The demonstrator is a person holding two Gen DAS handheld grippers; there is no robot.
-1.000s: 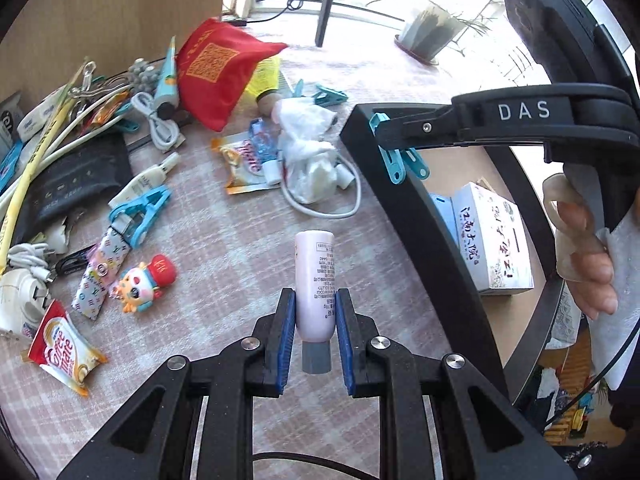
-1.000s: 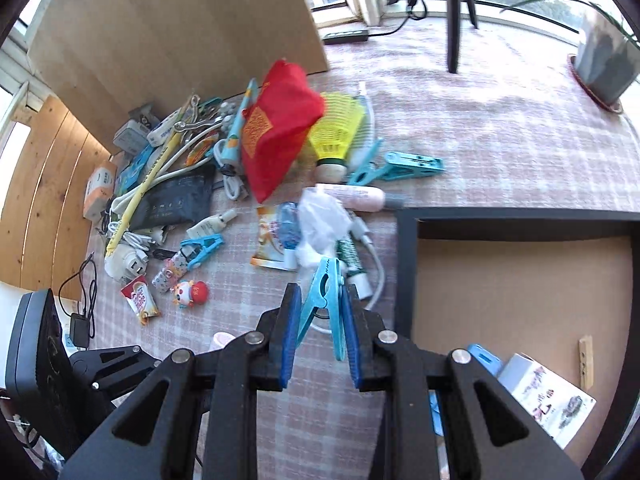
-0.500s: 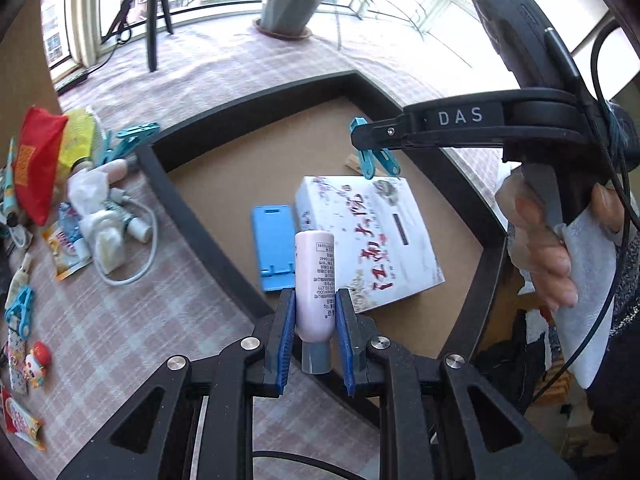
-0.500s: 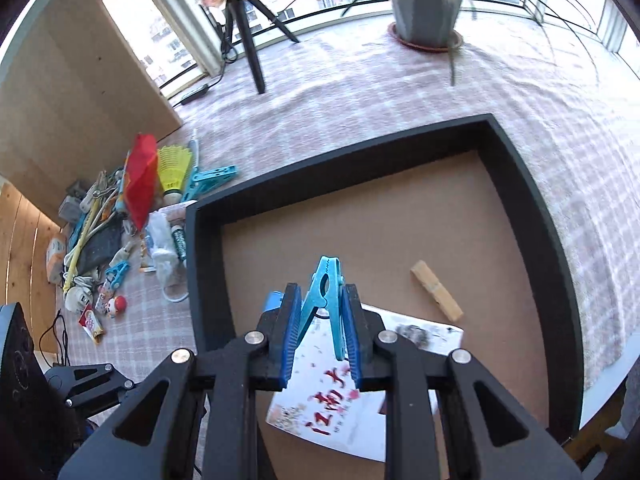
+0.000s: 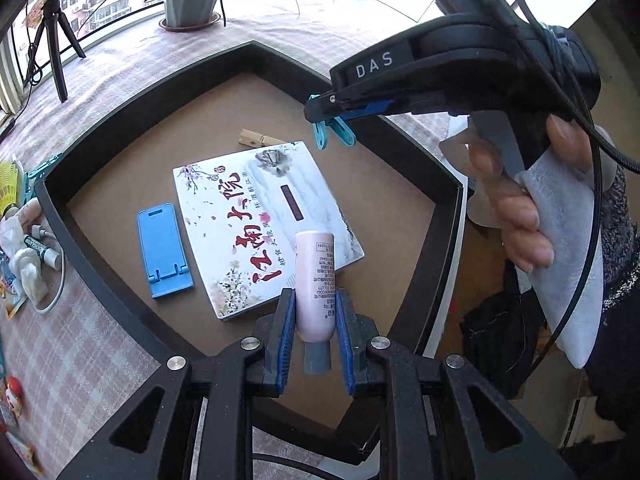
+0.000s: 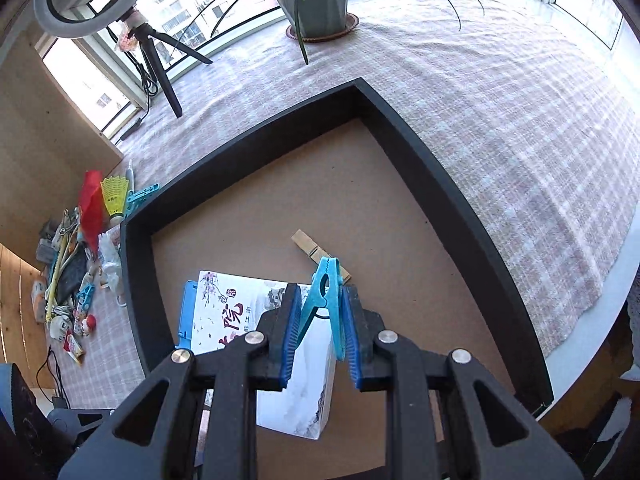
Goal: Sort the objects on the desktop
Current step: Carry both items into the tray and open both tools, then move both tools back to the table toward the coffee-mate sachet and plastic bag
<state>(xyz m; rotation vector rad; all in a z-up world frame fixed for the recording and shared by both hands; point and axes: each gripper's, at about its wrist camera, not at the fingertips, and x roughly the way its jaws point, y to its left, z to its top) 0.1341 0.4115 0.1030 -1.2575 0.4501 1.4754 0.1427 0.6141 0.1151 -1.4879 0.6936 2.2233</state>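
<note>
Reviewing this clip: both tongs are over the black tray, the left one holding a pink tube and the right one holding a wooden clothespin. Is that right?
Not quite. The right tongs hold a blue clothespin, as the right wrist view shows; the wooden clothespin lies on the floor of the black tray. The rest stands: the left tongs hold the pink tube over the tray.

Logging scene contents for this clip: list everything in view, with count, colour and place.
tray: 1, black rim, brown floor, on checked cloth
tissue box: 1, white printed, in tray
phone stand: 1, blue, in tray beside box
wooden peg: 1, tan, in tray
plant pot: 1, grey, by window
tripod: 1, black, by window
clutter pile: many, mixed, left of tray
pink tube: 1, in left gripper
blue clothespin: 1, in right gripper
hand: 1, on right gripper's handle
</note>
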